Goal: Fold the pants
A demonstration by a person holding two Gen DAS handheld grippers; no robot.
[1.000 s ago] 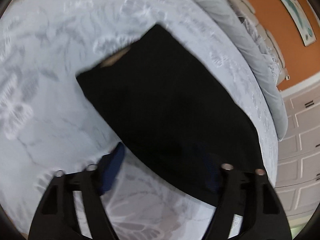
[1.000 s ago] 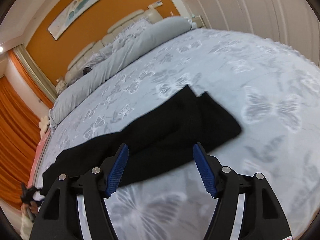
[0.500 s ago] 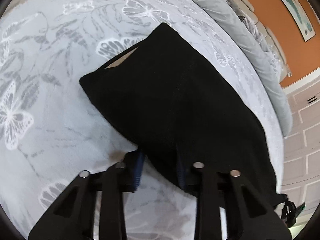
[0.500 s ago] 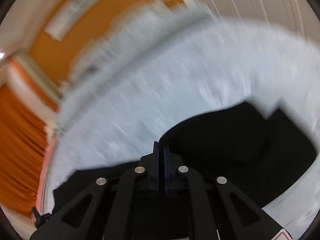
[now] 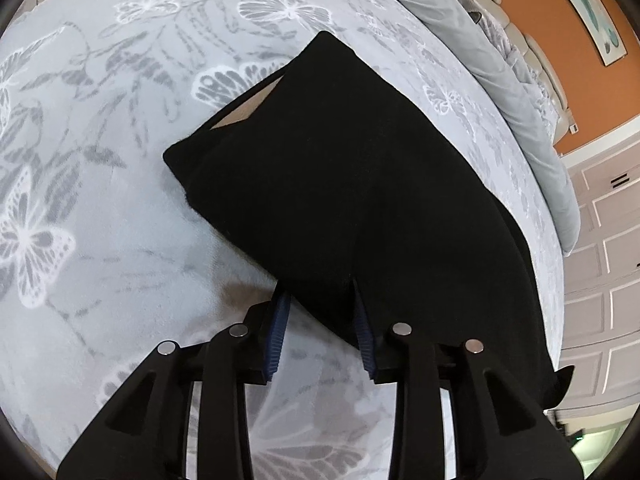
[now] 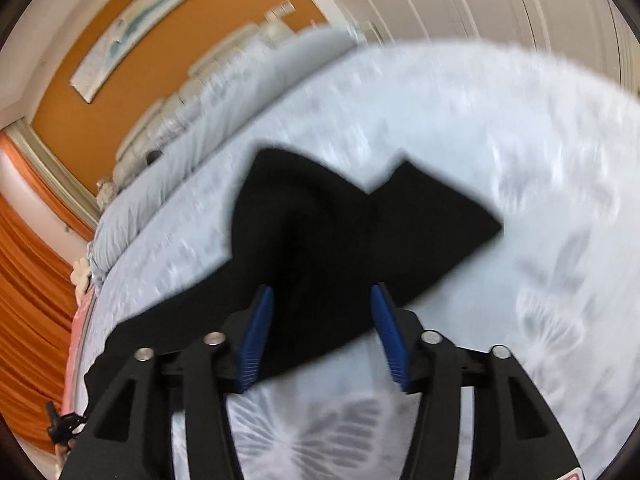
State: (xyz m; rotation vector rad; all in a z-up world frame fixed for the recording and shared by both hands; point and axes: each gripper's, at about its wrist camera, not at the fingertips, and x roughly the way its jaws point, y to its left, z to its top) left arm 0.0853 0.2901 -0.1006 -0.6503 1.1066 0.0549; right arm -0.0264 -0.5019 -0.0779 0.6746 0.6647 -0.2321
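On the bed's grey butterfly-print cover point(image 5: 100, 208), black pants point(image 5: 340, 184) are lying stretched out flat, waist end showing a tan inner patch point(image 5: 244, 110) at its opening.

Left wrist view: left gripper point(image 5: 320, 312) is angling down at the near edge of the pants. Blue pads point(image 5: 276, 332) are sitting on either side of a fold of black cloth, the tips dipping under the hem. Jaws are opening slightly; cloth is lying between them, but whether the pads are pressing it I cannot tell, since the tips are hidden by the fabric.

Right wrist view, blurred: right gripper point(image 6: 322, 312) is hovering over the leg end of the pants point(image 6: 360, 232), where two cuffs are forming a notch. Jaws are opening and standing well spread; blue pads point(image 6: 256, 336) are flanking the dark cloth without pinching it.

Far side: rolled grey duvet point(image 5: 500, 72) is running along the bed's edge, with an orange wall point(image 6: 168, 52) and a framed picture point(image 6: 136, 28) behind. White panelled doors point(image 5: 600, 260) are showing at right of the left view, orange curtains point(image 6: 28, 300) at left of the right view.
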